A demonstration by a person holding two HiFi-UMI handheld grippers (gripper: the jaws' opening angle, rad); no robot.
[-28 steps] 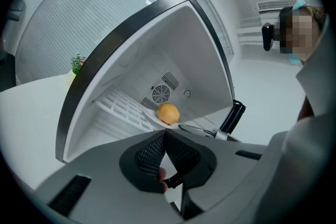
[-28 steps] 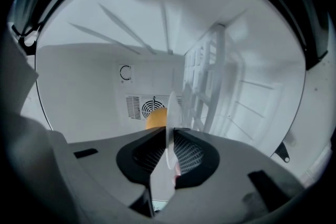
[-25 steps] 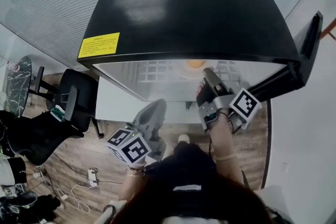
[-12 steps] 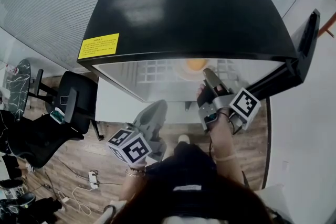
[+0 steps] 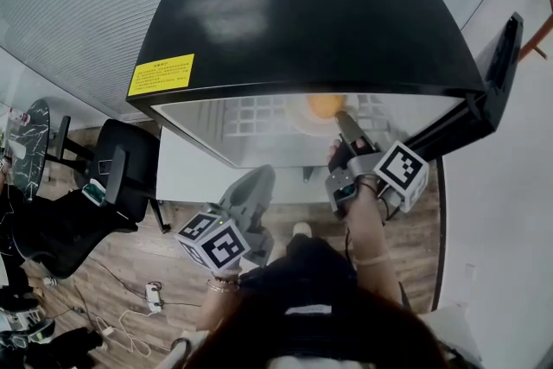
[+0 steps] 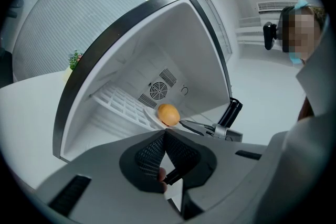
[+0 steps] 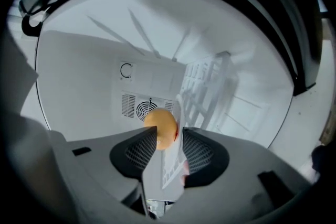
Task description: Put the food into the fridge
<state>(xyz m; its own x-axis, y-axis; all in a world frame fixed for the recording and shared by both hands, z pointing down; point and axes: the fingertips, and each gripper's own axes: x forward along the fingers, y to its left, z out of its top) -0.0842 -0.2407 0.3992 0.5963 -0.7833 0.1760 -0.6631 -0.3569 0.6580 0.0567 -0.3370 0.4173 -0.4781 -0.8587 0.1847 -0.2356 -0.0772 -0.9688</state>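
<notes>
A round orange food (image 5: 321, 105) lies on a white plate (image 5: 304, 124) on the white rack inside the open black fridge (image 5: 311, 13). My right gripper (image 5: 341, 118) reaches into the fridge. Its jaws have just been opening and now stand apart, with the orange food (image 7: 161, 127) between the fingertips and the pads not pressing on it. The plate's rim (image 7: 177, 113) shows beside the food. My left gripper (image 5: 259, 177) hangs lower, in front of the fridge, with its jaws shut and nothing in them. From the left gripper view I see the food (image 6: 168, 114) and the right gripper (image 6: 197, 126) beside it.
The fridge door (image 5: 510, 56) stands open at the right, next to a white wall. A fan grille (image 7: 140, 108) sits in the fridge's back wall. A black office chair (image 5: 121, 168) and cables (image 5: 151, 294) are on the wooden floor at the left.
The right gripper has rolled slightly, and the orange food shows more fully ahead of its tips. The left gripper has kept still.
</notes>
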